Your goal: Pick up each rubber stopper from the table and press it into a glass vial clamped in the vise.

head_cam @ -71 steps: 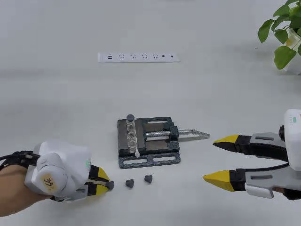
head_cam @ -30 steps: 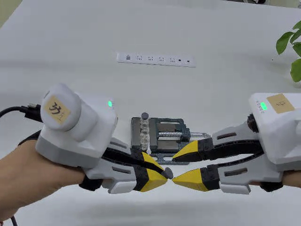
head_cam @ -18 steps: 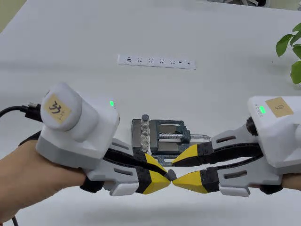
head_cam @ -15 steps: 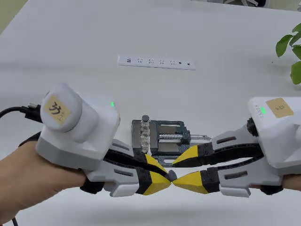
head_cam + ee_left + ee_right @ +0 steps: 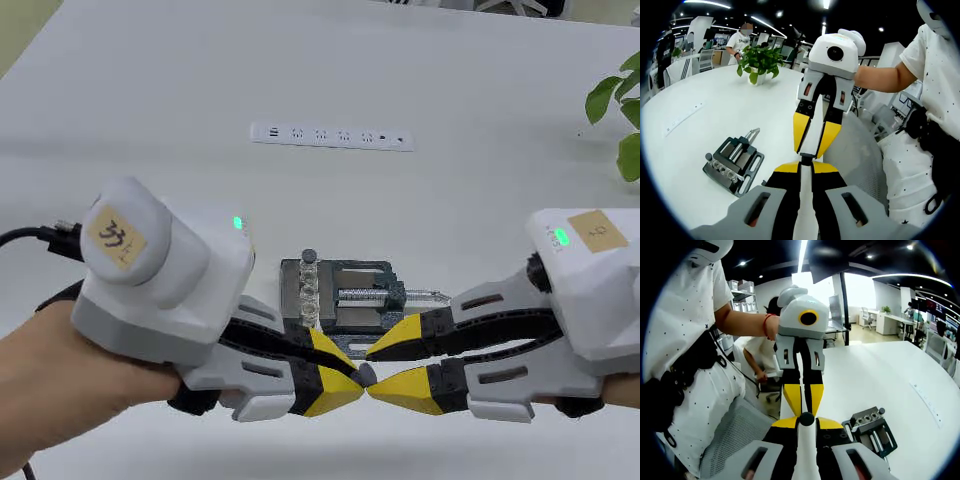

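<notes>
My left gripper (image 5: 357, 381) is shut on a dark rubber stopper (image 5: 366, 374), held in the air in front of the vise (image 5: 345, 318). My right gripper (image 5: 372, 371) comes in from the right, tip to tip with it, open, one jaw above the stopper and one below. In the right gripper view the stopper (image 5: 806, 418) sits between that gripper's own yellow tips (image 5: 807, 424). A row of glass vials (image 5: 310, 292) is clamped in the vise, and the farthest one carries a dark stopper (image 5: 310, 256). The vise (image 5: 735, 162) lies below the grippers.
A white power strip (image 5: 330, 135) lies on the white table beyond the vise. A potted plant (image 5: 625, 110) stands at the far right edge. The gripper views show the person's dotted shirt (image 5: 690, 320) and a mesh chair (image 5: 850, 145) by the table's near edge.
Since 2.4 s ago my left gripper has lifted a stopper off the table and both grippers have met above the near edge. In the last second the right jaws narrowed slightly around it.
</notes>
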`<state>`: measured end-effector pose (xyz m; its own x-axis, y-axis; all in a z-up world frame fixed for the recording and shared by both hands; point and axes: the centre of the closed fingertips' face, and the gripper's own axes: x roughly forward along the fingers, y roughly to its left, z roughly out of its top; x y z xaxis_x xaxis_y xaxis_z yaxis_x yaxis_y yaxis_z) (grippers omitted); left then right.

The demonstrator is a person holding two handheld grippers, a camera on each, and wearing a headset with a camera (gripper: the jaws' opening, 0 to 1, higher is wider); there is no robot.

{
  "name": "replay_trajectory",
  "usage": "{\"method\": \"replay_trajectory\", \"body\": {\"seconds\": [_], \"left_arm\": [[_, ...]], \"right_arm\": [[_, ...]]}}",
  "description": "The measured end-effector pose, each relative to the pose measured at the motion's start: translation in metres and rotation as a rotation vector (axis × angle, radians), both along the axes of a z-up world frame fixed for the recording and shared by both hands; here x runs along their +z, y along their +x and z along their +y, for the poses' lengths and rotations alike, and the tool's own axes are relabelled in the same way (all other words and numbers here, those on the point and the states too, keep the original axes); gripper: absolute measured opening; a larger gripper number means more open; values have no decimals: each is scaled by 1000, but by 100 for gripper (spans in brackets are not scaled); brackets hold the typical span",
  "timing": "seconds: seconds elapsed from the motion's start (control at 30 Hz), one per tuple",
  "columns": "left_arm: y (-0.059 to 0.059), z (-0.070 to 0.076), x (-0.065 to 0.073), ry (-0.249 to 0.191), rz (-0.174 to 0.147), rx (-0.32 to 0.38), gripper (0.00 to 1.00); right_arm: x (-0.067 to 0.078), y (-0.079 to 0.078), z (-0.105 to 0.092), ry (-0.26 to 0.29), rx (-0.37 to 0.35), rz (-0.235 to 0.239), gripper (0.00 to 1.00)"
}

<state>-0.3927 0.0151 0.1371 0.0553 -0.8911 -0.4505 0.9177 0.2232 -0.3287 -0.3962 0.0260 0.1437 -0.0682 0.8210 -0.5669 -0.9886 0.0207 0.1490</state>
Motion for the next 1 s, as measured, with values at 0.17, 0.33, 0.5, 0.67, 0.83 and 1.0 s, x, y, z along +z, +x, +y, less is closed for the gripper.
{"method": "replay_trajectory", "body": {"seconds": [0.17,0.33,0.5,0.67,0.83,1.0], "left_arm": [[-1,0,3,6,-27,-19,4],[-1,0,4,13,-41,-35,3],[-1,0,5,15,-43,-39,3],[0,0,6,11,-46,-39,3],[1,0,7,9,-39,-35,4],[1,0,7,4,-36,-36,4]], "right_arm": [[2,-1,1,12,0,9,7],[3,-2,1,11,5,10,8],[4,-2,1,14,8,12,7],[5,-2,1,20,4,17,7],[6,-1,2,22,0,13,6],[7,-1,2,25,0,20,6]]}}
